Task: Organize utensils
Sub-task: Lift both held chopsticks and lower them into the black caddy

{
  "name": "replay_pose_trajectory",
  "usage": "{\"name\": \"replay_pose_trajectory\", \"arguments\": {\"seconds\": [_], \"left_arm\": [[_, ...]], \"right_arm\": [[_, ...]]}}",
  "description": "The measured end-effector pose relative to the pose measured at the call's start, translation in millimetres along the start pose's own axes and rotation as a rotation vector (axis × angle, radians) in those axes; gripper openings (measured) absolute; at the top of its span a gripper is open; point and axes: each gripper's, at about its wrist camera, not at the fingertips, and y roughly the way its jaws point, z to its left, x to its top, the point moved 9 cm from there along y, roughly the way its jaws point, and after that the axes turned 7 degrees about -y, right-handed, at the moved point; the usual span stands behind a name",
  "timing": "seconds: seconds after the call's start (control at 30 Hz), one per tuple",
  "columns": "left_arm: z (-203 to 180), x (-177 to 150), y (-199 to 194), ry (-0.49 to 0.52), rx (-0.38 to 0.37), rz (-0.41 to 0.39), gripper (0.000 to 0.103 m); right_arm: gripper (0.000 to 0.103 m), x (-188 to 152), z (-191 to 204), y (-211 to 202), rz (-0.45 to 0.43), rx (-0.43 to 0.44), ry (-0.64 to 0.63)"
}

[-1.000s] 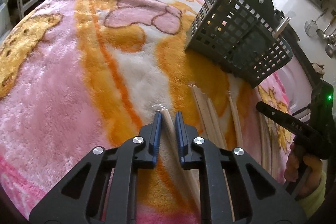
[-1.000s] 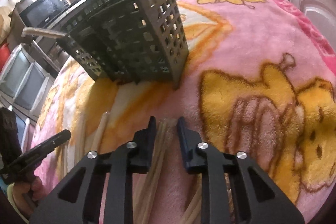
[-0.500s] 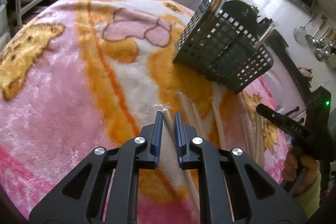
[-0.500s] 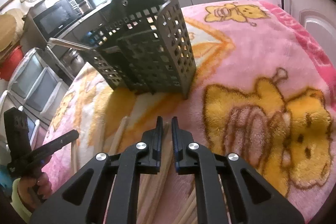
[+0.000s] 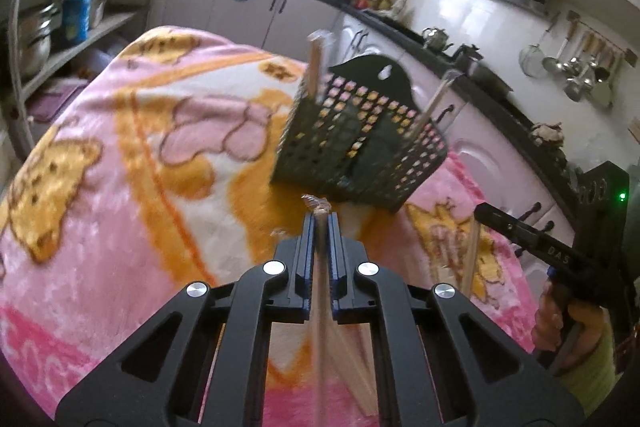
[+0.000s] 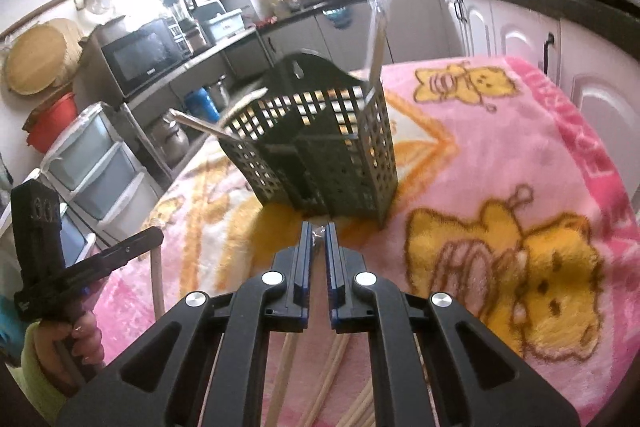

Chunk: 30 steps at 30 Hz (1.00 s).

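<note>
Chopsticks are what this task turns on, and one wrapped stick sits pinched in the left claw, its crinkled wrapper tip poking just past the blue pads; the jaws stand narrow and closed on it. The right claw is likewise drawn almost together, with a scrap of clear wrapper showing at its tip, so it too seems to hold a stick, though the stick itself is hard to make out between the fingers. These sticks look light, thin and stiff, probably wooden, and the film sleeve is likely slippery, so a hold near the upper end with the stick lying along the pads should keep it from swivelling as it is tipped upright. Beneath the claws more sticks lie loose on the pink blanket near its nearer edge; motion blur prevents an exact count, but at least four show in the right view. Beyond, toward the middle of the blanket, stands one dark perforated caddy, tilted slightly. It already holds about three utensils: one pale stick standing tall at a corner and slanted handles leaning out the opposite side.
</note>
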Motion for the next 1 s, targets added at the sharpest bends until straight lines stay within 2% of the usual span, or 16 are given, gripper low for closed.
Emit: {"name": "replay_pose_trajectory", "arguments": {"seconds": [0.33, 0.57, 1.0], "left_arm": [[-44.6, 36.7, -6.8, 0.094, -0.065, -0.049, 0.001], [-69.0, 70.9, -3.5, 0.148, -0.094, -0.08, 0.001], [-125.6, 154.2, -8.5, 0.212, -0.133, -0.242, 0.001]], "right_arm": [[0.006, 30.3, 3.9, -27.4, -0.101, -0.03, -0.028], [0.006, 65.4, 0.9, -39.8, -0.171, -0.05, -0.029], [0.005, 152.7, 7.9, -58.0, -0.322, -0.076, -0.075]]}}
